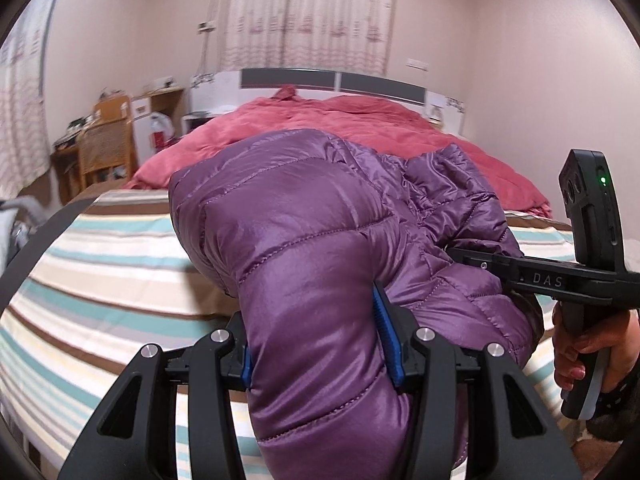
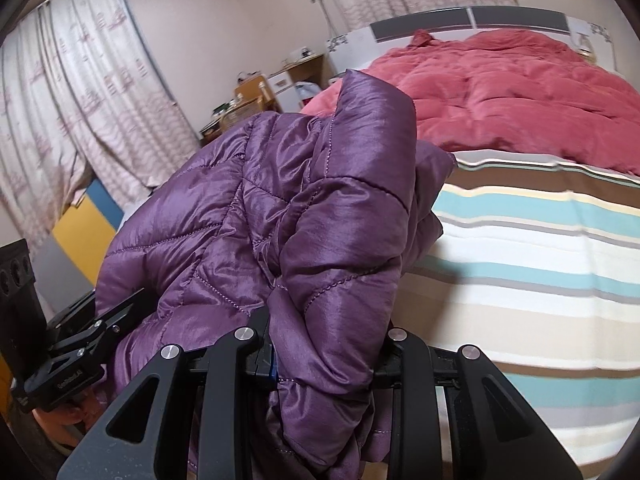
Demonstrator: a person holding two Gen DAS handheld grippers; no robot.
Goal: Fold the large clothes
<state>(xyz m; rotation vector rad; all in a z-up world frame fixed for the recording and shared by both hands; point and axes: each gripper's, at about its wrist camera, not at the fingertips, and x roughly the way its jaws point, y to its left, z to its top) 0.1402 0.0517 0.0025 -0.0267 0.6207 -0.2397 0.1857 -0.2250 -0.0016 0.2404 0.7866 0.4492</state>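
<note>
A shiny purple quilted puffer jacket (image 1: 304,216) hangs bunched over the striped bed. My left gripper (image 1: 316,344) is shut on a thick fold of it, and its blue pads (image 1: 385,332) press the fabric from both sides. In the left wrist view the right gripper (image 1: 472,256) comes in from the right, held by a hand (image 1: 576,360), with its tips buried in the jacket. Seen from the right wrist, the jacket (image 2: 280,216) fills the middle and my right gripper (image 2: 324,356) is shut on another fold. The left gripper (image 2: 108,312) shows at the lower left edge, also clamped on the fabric.
The bed carries a striped sheet (image 1: 100,272) in brown, teal and cream, with a rumpled red quilt (image 1: 328,120) toward the headboard (image 1: 332,80). A wooden chair and desk with clutter (image 1: 104,140) stand at the bed's left. Patterned curtains (image 2: 88,100) hang along the walls.
</note>
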